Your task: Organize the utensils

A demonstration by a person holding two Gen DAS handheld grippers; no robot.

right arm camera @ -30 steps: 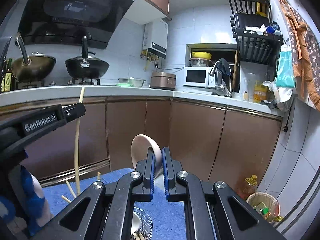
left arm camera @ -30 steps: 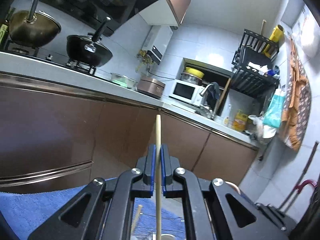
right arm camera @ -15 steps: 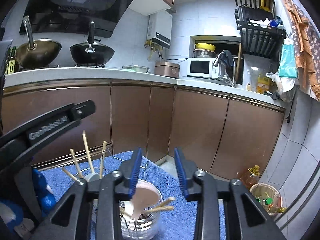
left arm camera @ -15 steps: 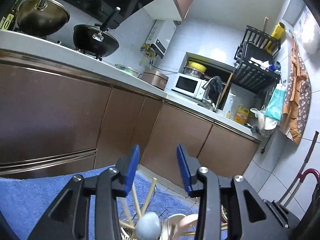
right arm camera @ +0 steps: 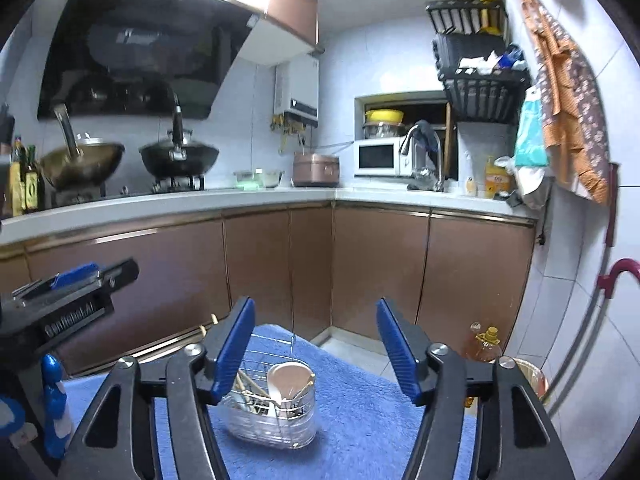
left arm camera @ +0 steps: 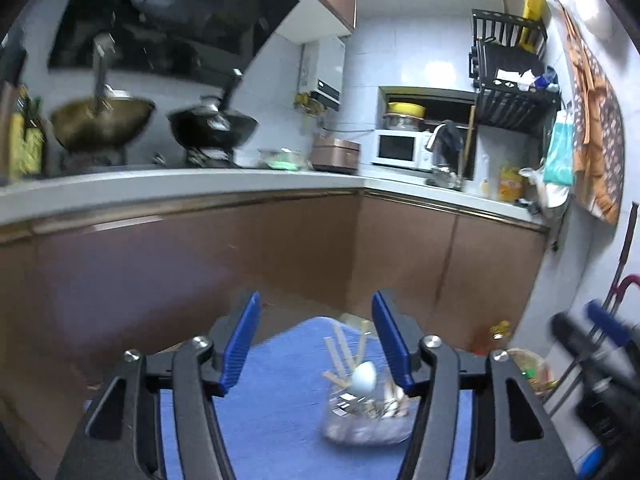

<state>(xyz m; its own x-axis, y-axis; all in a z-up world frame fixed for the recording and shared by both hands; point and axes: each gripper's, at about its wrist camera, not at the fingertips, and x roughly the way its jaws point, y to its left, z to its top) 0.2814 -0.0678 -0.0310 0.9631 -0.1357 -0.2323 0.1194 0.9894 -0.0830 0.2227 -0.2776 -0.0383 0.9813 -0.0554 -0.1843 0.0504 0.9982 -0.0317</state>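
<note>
LEFT: my left gripper (left arm camera: 316, 344) is standing wide, empty, chopstick released a second ago | RIGHT: my right gripper (right arm camera: 316, 344) is likewise gaping, spoon dropped | ITEMS: chopsticks (left arm camera: 340, 350) and spoons (right arm camera: 285, 380) are now sitting upright in the wire caddy (right arm camera: 276, 424) on the blue mat (right arm camera: 360, 412) | STATUS: I am backing both off; sorting appears finished.

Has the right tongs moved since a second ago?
Yes. The right tongs opened and pulled back from the utensil holder, which now looks smaller on the blue mat.

A wire utensil holder (right arm camera: 276, 416) stands upright on blue cloth (right arm camera: 360, 412) — chopsticks (left arm camera: 340, 350) and spoons (left arm camera: 363, 376) inside.
</note>
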